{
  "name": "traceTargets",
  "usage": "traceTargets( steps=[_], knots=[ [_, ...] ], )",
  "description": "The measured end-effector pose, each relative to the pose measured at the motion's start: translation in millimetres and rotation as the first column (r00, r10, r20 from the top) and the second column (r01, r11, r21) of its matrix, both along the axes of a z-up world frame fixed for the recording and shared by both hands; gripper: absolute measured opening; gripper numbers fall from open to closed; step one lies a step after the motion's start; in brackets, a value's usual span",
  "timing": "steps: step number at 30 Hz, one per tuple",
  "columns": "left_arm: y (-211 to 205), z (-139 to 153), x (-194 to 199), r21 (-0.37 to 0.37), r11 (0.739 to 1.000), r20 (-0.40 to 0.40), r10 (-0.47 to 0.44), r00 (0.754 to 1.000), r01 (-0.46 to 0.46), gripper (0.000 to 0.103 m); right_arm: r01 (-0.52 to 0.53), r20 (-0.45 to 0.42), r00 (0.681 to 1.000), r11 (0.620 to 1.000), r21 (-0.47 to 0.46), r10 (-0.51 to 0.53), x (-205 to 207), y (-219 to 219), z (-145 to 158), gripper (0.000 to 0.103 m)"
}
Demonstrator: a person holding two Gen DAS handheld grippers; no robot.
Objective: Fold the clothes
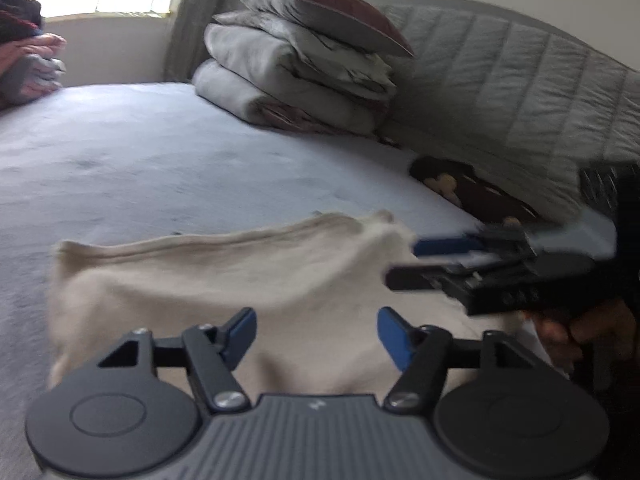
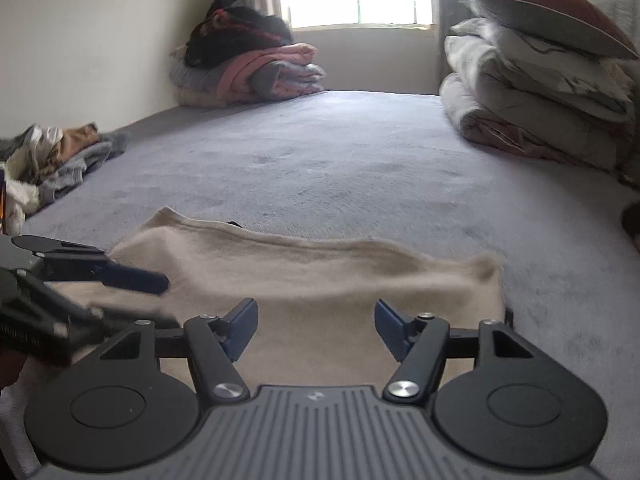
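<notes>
A cream garment lies flat on the grey bed, its far edge slightly raised. Low over the garment's near part, my left gripper stands open, its blue pads apart with cloth showing under the gap. From the right, my right gripper reaches in sideways, held by a person's hand, with its tips at the garment's right corner. In the right wrist view, the right gripper stands open above the same garment. The left gripper comes in over the garment's left end.
Folded duvets topped by a pillow are stacked far right beside a quilted headboard. Folded blankets sit under the window. A heap of loose clothes lies at the left edge. A dark patterned item lies by the headboard.
</notes>
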State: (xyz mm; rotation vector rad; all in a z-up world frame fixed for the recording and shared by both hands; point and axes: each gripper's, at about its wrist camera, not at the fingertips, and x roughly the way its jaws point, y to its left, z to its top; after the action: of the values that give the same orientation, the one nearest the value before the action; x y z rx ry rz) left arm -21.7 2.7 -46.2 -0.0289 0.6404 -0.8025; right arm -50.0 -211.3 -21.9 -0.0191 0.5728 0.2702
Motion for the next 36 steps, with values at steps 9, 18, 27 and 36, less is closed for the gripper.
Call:
traceTargets(
  steps=[9, 18, 27, 36],
  knots=[
    [-14.2, -17.8, 21.4, 0.028, 0.996, -0.090, -0.078, 0.993, 0.081, 0.061, -0.076, -0.025, 0.997, 0.995, -0.058, 0.075, 53.4, -14.5, 7.9, 0.059],
    [-9.0, -23.2, 25.7, -0.012, 0.996, -0.118, -0.090, 0.989, 0.090, 0.062, -0.265, -0.048, 0.964, 0.958, -0.108, 0.262, 94.3, 2.4, 1.7, 0.057],
    [-9.7, -23.5, 28.1, -0.028, 0.995, -0.117, -0.102, 0.988, 0.099, 0.064, -0.366, -0.132, 0.926, 0.927, -0.082, 0.354, 126.0, 4.6, -13.5, 0.032],
    [-9.0, -25.2, 30.8, -0.049, 0.994, -0.133, -0.103, 0.986, 0.097, 0.065, -0.455, -0.054, 0.891, 0.884, -0.105, 0.452, 87.1, -2.1, 0.9, 0.007]
  ],
)
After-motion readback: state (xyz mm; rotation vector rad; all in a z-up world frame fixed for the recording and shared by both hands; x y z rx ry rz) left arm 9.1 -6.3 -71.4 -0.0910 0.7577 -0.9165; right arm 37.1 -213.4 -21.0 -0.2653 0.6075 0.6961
